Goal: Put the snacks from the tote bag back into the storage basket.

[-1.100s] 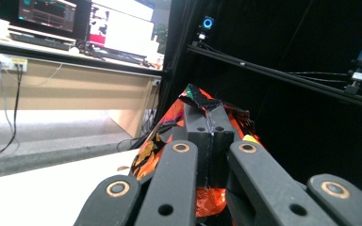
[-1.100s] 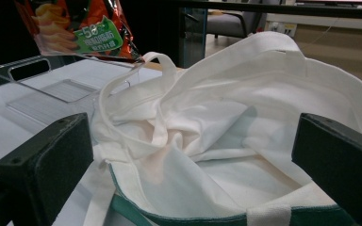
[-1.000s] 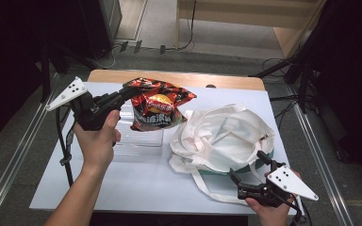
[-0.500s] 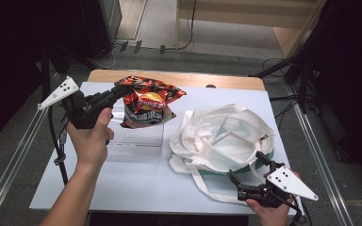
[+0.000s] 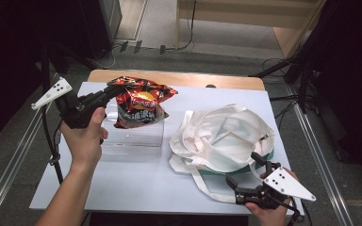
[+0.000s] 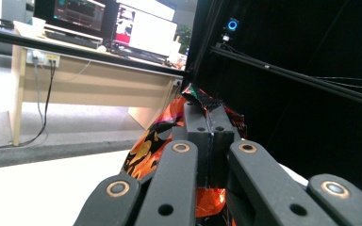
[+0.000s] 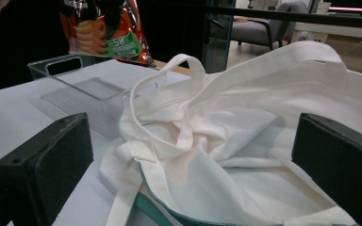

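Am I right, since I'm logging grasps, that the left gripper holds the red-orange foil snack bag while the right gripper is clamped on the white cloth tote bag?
Not quite. The right gripper is open beside the white cloth tote bag, as the right gripper view shows. The left gripper does hold the red-orange foil snack bag.

One camera looks down from up high at the white bag (image 5: 224,139). The right gripper camera sits low, very near it (image 7: 245,141). Both see it.

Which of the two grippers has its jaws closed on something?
The left gripper: its jaws are shut on the top edge of the red chip bag, held above the clear bin. The right gripper is open, by the white tote bag.
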Demonstrator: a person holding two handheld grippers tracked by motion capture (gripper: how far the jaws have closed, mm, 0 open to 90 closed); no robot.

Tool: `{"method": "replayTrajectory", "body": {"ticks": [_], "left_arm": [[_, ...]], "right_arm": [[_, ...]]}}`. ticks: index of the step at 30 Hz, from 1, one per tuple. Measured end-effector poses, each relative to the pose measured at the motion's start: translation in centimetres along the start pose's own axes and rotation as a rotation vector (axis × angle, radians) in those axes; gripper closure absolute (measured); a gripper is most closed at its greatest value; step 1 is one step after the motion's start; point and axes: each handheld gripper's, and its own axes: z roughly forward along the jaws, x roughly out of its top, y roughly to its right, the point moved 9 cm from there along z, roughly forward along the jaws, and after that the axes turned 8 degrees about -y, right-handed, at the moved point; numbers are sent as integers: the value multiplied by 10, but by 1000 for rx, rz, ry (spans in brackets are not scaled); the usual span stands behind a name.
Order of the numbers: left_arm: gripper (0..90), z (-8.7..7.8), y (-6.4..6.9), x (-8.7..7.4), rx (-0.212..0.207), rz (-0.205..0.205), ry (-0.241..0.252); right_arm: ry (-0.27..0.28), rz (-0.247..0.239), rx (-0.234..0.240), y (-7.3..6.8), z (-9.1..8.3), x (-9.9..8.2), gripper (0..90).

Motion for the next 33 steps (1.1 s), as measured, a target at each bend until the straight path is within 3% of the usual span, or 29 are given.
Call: {"method": "replayTrajectory", "body": {"ticks": [7, 33], "left_arm": [[900, 0, -8, -5, 11, -13, -5], [900, -10, -40, -20, 44, -43, -33]], "right_arm": [[0, 3, 17, -1, 0, -1, 0], [-11, 10, 7, 1, 3, -3, 0]]}}
